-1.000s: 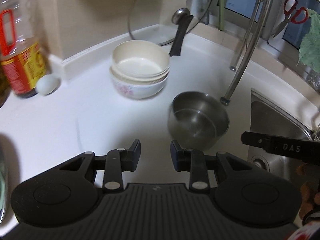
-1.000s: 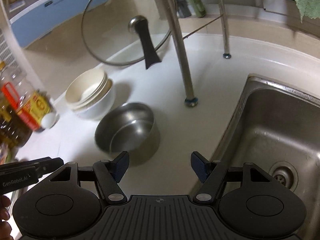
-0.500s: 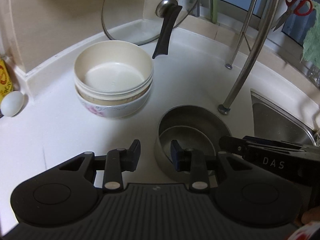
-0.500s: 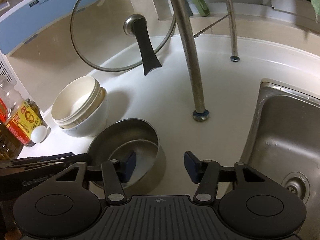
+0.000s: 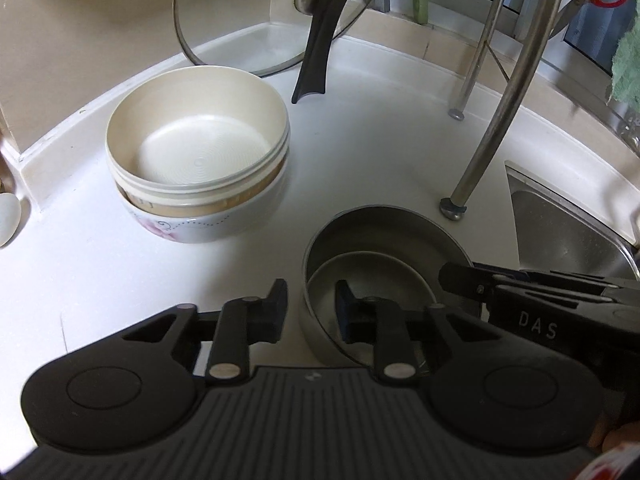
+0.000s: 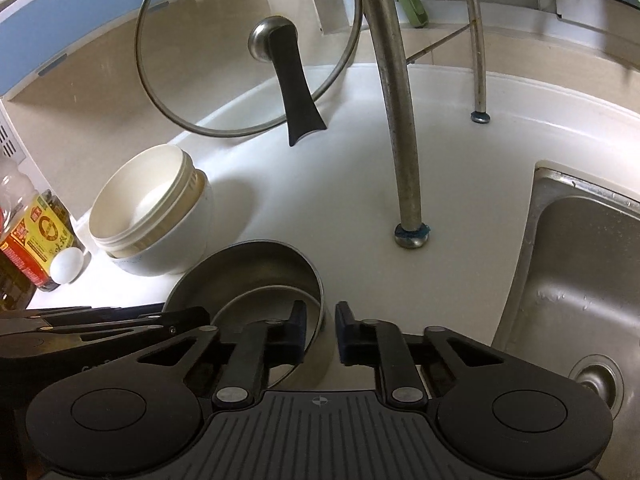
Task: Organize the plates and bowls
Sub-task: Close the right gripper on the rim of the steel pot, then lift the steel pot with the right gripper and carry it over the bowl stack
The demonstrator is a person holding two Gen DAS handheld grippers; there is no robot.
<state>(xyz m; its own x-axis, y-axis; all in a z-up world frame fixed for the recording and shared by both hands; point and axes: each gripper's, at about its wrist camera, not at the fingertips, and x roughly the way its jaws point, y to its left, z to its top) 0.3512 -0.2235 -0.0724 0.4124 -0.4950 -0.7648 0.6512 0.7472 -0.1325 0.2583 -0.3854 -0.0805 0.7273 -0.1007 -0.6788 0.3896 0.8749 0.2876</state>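
Where the left wrist view is taken first, the left tongs (image 5: 310, 306) are seen parted, straddling the near wall of the steel bowl (image 5: 384, 236): one finger stands outside the rim, the other inside, and no contact can be confirmed. A smaller steel bowl (image 5: 368, 276) is nested within it, so two steel bowls are counted. Both rest on the white bench (image 5: 380, 128), near its sink-side edge. Further back toward the bench's rear corner, a stack of bowls (image 5: 198, 184) is set: a cream bowl on top, a flowered white bowl beneath, and a tan band between them that may belong to a third bowl. The right tongs (image 5: 460, 280) enter from the sink side at the far rim. A glass lid (image 5: 276, 36) is propped against the wall.

In the right wrist view, the right tongs (image 6: 320, 330) are likewise parted across the rim of the steel bowl (image 6: 248, 264), gripping nothing that can be verified. The stack of bowls (image 6: 148, 208) is seen just beside it, with an egg (image 6: 66, 266) and an oil bottle (image 6: 34, 236) at the bench's left edge, and the sink (image 6: 580, 264) at the right.

The steel bowls are judged light, stiff and slippery, best pinched at the thin rim wall; the inner one may slide if tilted. The ceramic bowl is judged heavier and fragile.
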